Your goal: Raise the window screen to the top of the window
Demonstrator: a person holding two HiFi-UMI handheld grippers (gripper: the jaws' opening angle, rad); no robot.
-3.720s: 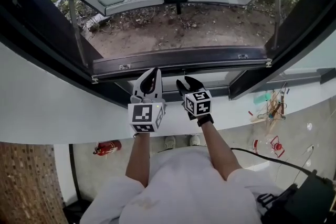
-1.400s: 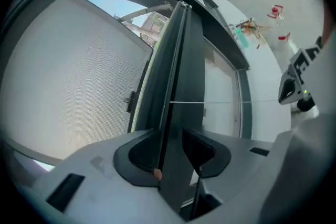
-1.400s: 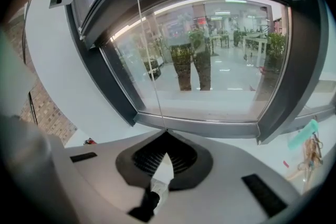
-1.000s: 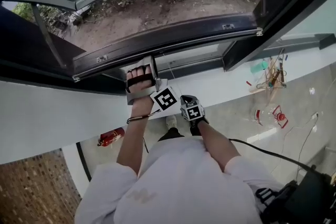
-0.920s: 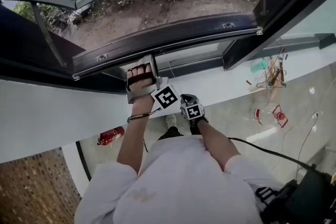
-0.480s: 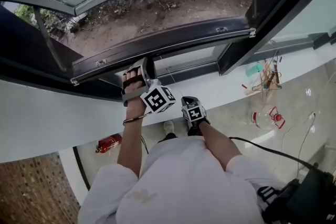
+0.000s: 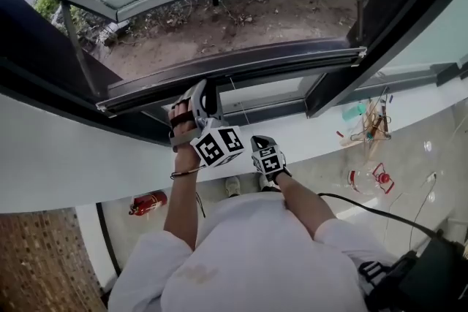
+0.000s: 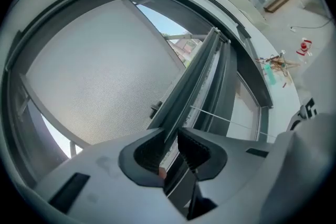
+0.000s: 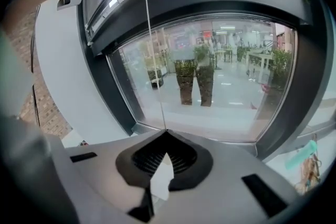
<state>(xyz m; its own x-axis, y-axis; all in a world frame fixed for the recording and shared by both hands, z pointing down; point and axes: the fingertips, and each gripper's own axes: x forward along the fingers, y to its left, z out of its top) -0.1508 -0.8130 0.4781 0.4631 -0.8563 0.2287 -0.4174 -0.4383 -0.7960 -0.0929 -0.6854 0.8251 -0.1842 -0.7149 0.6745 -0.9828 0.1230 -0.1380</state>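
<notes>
Two grippers work at the window's lower edge; the left gripper [image 8: 173,147] is clamped on the dark screen bar [image 7: 278,58], which spans the opening low down, just above the white sill [image 7: 73,157]; the right gripper [image 9: 165,136], close beside it, is pinched closed on a thin cord [image 9: 152,50].

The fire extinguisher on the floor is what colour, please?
Red fire extinguisher; head view shows it best.
</notes>
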